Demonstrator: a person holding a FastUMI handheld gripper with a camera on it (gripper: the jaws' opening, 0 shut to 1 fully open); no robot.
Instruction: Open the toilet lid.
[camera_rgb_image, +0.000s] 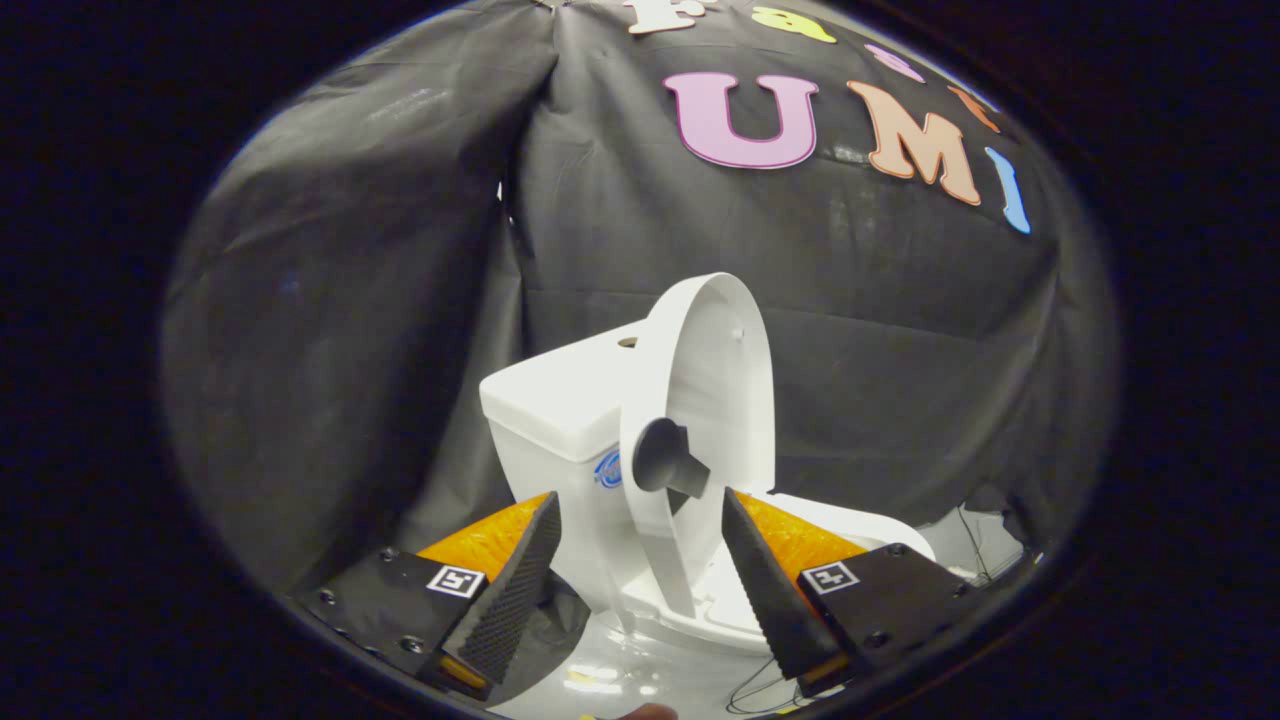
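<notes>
Lid (715, 400) looks light, rigid, slick plastic; I'd hold its dark knob (668, 458), centre frame, between my tool (640, 540)'s spread, empty fingers.

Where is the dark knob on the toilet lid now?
In the gripper view the dark knob sticks out from the raised lid, just ahead of the open gripper and in front of the tank.

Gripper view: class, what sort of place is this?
Probably a staged booth, not a real bathroom: a white plastic toilet with raised lid before a black cloth wall; open tongs flank the lid.
</notes>
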